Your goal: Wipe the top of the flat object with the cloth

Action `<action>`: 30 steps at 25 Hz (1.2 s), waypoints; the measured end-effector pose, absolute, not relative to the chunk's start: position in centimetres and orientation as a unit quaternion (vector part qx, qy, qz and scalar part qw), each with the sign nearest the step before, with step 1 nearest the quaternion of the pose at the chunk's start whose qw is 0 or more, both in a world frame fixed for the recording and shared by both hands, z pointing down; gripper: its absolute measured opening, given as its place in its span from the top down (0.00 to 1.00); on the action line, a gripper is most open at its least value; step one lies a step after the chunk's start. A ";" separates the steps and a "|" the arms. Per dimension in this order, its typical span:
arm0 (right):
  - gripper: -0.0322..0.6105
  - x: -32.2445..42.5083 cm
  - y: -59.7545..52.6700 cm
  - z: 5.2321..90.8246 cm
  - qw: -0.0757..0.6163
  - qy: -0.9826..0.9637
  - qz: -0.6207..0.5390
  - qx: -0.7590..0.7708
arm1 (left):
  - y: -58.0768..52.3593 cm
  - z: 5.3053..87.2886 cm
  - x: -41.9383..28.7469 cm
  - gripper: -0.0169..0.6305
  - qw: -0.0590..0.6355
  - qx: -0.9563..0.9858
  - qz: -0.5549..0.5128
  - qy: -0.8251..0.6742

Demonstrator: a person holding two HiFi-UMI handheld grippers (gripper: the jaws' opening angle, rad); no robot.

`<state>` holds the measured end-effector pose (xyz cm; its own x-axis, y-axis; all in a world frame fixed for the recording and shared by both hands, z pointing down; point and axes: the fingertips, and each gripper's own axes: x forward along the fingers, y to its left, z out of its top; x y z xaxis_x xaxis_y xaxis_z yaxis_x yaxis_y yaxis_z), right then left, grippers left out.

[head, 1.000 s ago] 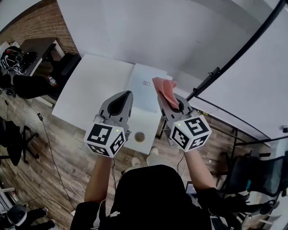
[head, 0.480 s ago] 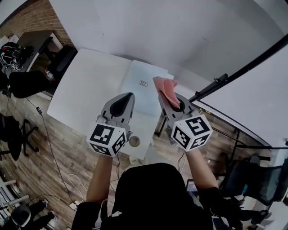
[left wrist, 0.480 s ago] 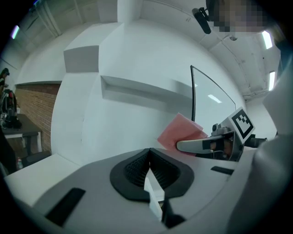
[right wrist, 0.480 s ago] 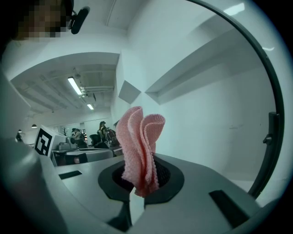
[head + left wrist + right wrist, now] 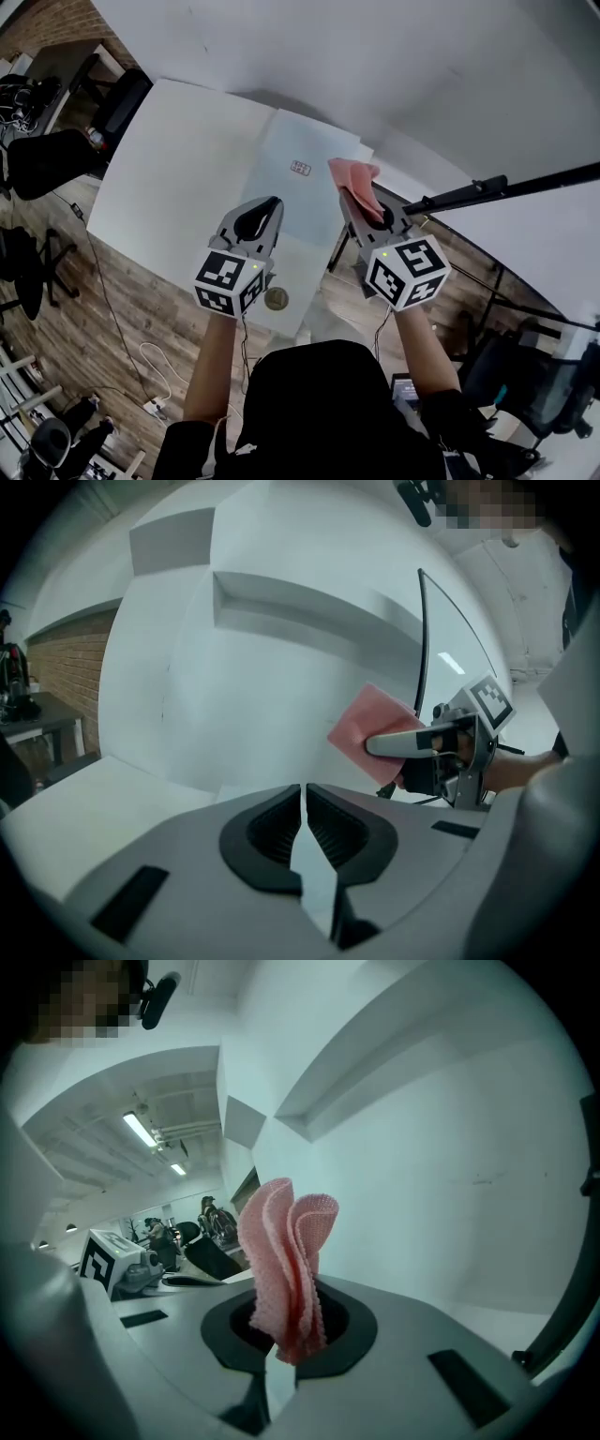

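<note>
White table (image 5: 159, 187) bearing a pale flat rectangular panel (image 5: 295, 202). My right gripper (image 5: 354, 195) clamps the folded pink cloth (image 5: 358, 180) by its right edge — left gripper (image 5: 270, 208) closed, empty. I'd press down flat, then sweep left.

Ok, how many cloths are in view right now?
1: the pink cloth, clamped in the right gripper jaws, not yet on the flat panel. Part of the white table is blocked from view, so another could be hidden.
</note>
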<state>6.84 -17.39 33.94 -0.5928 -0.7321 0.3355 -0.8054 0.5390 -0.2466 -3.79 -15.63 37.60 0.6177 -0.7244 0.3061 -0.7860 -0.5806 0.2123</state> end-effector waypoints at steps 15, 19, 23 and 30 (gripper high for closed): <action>0.88 6.6 -22.6 41.6 0.128 -0.859 0.246 0.431 | -20.0 48.9 -3.8 0.79 0.215 0.877 0.191 -0.385; 0.88 6.5 -23.0 43.7 0.140 -0.856 0.258 0.426 | -20.3 51.9 -3.6 0.72 0.191 0.878 0.249 -0.362; 0.88 6.9 -23.1 45.1 0.152 -0.852 0.265 0.426 | -20.9 53.8 -3.4 0.66 0.180 0.876 0.273 -0.354; 0.88 7.4 -23.0 47.1 0.168 -0.849 0.275 0.419 | -21.7 56.3 -3.0 0.51 0.178 0.871 0.303 -0.342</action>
<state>7.37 -22.98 47.06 -0.5917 -0.6195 0.5159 -0.8043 0.4974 -0.3252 -2.98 -21.67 56.30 0.5825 -0.4883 0.6498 -0.7044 -0.7022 0.1038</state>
